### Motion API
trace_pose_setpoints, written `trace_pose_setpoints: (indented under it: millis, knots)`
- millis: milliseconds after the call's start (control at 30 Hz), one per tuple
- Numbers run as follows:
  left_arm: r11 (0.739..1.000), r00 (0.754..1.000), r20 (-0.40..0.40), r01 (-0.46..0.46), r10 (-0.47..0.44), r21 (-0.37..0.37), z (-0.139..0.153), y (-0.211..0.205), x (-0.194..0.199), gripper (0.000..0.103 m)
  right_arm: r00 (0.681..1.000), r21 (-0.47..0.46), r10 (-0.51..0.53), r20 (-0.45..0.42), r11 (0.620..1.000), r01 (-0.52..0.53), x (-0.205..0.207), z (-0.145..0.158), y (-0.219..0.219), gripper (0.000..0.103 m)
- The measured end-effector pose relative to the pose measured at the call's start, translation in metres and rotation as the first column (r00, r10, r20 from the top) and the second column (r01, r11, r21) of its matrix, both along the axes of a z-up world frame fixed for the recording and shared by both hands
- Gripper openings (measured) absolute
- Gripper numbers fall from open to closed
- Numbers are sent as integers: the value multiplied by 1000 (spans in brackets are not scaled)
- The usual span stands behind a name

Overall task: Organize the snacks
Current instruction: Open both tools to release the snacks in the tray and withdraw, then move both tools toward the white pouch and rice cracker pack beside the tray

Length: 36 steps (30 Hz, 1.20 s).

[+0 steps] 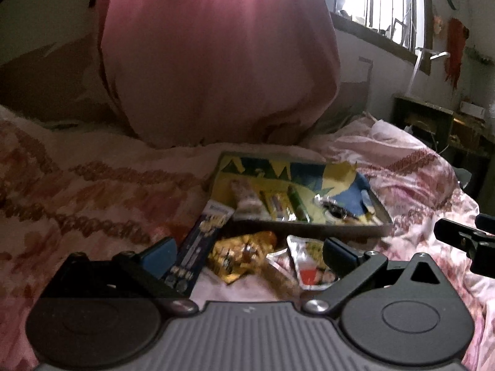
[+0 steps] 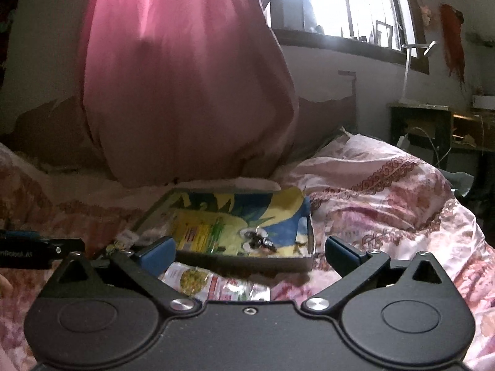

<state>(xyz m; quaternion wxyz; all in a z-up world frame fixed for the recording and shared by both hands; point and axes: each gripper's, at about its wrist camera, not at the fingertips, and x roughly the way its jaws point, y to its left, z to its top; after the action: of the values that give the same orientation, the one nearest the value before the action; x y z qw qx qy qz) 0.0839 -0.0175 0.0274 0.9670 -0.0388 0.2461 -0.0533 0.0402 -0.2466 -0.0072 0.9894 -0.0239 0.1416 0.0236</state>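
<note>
A shallow box (image 1: 309, 230) with a blue and yellow picture lining lies on the bed and holds several snack packets. In front of it lie a dark blue packet (image 1: 198, 247), a yellow packet (image 1: 244, 255) and a silver packet (image 1: 309, 262). My left gripper (image 1: 247, 255) is open just above these loose packets and holds nothing. My right gripper (image 2: 249, 253) is open and empty over the box's (image 2: 241, 261) near wall, with the silver packet (image 2: 213, 284) below it.
The bed is covered by a pink patterned quilt (image 1: 92, 204). A big pink bundle of cloth (image 1: 216, 61) hangs behind the box. A window (image 2: 340, 3) and a dark shelf unit (image 2: 433, 130) stand at the right. The right gripper's tip (image 1: 464, 241) shows at the left view's right edge.
</note>
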Motion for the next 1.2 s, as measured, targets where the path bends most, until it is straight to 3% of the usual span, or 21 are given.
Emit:
trace_pose_setpoints:
  millis: [533, 1200]
  knots:
    - [997, 990, -130, -38, 46, 64, -27, 13, -18, 103, 986, -121, 8, -164, 992, -28, -13, -30, 32, 102]
    - [988, 976, -210, -18, 50, 152, -40, 0, -5, 103, 963, -126, -5, -269, 992, -30, 6, -47, 33, 102]
